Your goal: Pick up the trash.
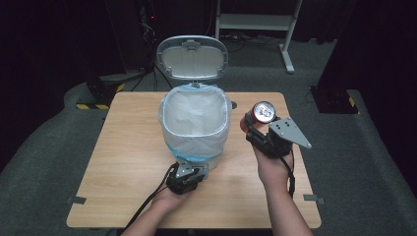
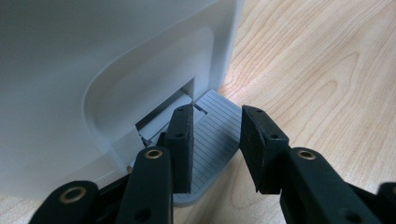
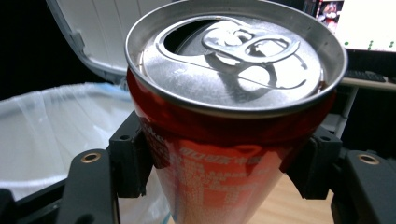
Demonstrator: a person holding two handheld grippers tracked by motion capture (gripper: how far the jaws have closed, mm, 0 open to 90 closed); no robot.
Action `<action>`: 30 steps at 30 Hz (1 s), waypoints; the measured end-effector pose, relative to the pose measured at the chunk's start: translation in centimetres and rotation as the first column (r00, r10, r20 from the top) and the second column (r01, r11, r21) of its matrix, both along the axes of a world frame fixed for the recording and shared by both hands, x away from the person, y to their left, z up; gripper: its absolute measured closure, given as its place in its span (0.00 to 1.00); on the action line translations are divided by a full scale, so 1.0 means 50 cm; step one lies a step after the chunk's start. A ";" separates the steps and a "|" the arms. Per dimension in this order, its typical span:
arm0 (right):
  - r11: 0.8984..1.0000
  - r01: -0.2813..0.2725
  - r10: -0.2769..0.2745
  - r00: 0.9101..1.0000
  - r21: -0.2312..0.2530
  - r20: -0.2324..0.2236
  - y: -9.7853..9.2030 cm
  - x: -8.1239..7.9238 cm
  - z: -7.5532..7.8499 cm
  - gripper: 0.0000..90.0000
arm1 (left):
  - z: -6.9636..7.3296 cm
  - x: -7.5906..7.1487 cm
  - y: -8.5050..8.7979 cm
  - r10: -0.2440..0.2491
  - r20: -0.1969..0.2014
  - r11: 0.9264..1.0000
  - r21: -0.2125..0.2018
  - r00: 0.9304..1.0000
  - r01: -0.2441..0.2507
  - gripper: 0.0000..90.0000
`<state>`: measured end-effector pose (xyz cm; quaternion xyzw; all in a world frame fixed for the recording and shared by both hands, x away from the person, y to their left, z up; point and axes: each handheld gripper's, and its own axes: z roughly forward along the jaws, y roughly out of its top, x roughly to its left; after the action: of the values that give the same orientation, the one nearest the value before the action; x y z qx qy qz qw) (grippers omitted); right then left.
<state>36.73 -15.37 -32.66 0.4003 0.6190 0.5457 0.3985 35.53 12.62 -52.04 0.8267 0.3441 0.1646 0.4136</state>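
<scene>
A small white pedal bin (image 1: 169, 147) lined with a clear bag (image 1: 195, 120) stands mid-table, its lid (image 1: 192, 56) tipped up and back. My left gripper (image 1: 197, 169) is low at the bin's front base. Seen from the left gripper view, my left gripper (image 2: 212, 116) has its jaws on either side of the grey ribbed pedal (image 2: 212, 140), closed against it. My right gripper (image 1: 255, 129) hovers right of the bin, shut on a red drink can (image 1: 262, 112). The opened can (image 3: 233, 74) sits upright between the jaws of my right gripper (image 3: 226, 156), with the bag (image 3: 51, 121) behind it.
The wooden table (image 1: 123, 152) has bare surface left of the bin and along the front. Dark floor surrounds it. A white desk frame (image 1: 287, 34) stands behind, and black equipment (image 1: 101, 88) sits at the back left.
</scene>
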 end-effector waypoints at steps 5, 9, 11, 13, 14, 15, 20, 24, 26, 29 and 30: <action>1.000 -0.001 0.001 0.999 0.013 0.034 0.010 0.001 0.028 0.38 | 0.000 0.000 0.000 -0.001 0.000 1.000 0.000 1.000 0.001 0.72; 1.000 -0.004 0.003 0.998 0.010 0.062 0.021 0.000 0.045 0.38 | -0.001 0.000 -0.001 0.004 0.000 1.000 -0.011 1.000 -0.004 0.72; 1.000 -0.006 0.005 0.997 0.007 0.072 0.028 -0.001 0.052 0.38 | -0.001 0.000 -0.001 0.005 -0.002 1.000 -0.015 1.000 -0.005 0.72; 1.000 -0.010 0.010 0.997 0.005 0.080 0.034 0.001 0.059 0.38 | -0.001 0.000 -0.001 0.005 -0.002 1.000 -0.015 1.000 -0.005 0.72; 1.000 -0.014 0.013 0.997 0.006 0.081 0.038 0.001 0.061 0.38 | -0.001 0.000 -0.001 0.005 -0.001 1.000 -0.014 1.000 -0.005 0.72; 1.000 -0.016 0.016 0.996 0.003 0.087 0.041 0.002 0.064 0.38 | -0.001 0.000 -0.001 0.005 -0.002 1.000 -0.014 1.000 -0.005 0.72; 1.000 -0.030 0.030 0.994 0.001 0.101 0.061 0.006 0.078 0.38 | -0.001 0.000 -0.001 0.004 -0.002 1.000 -0.014 1.000 -0.004 0.72; 0.999 -0.047 0.047 0.993 0.002 0.111 0.080 0.011 0.093 0.38 | -0.001 0.000 0.000 0.003 -0.004 1.000 -0.016 1.000 -0.003 0.72; 0.998 -0.058 0.058 0.992 0.001 0.115 0.092 0.014 0.099 0.38 | 0.000 0.000 0.000 0.003 -0.004 1.000 -0.015 1.000 -0.003 0.72; 0.997 -0.075 0.075 0.990 -0.005 0.116 0.111 0.019 0.106 0.38 | 0.000 0.001 0.000 0.002 -0.006 1.000 -0.016 1.000 -0.003 0.72; 0.997 -0.082 0.082 0.990 -0.007 0.116 0.119 0.021 0.107 0.38 | 0.000 0.001 0.001 0.003 -0.007 1.000 -0.016 1.000 -0.003 0.72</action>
<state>37.76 -9.41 -27.30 0.3416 0.6114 0.5832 0.4116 35.58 12.65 -52.05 0.8234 0.3481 0.1594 0.4188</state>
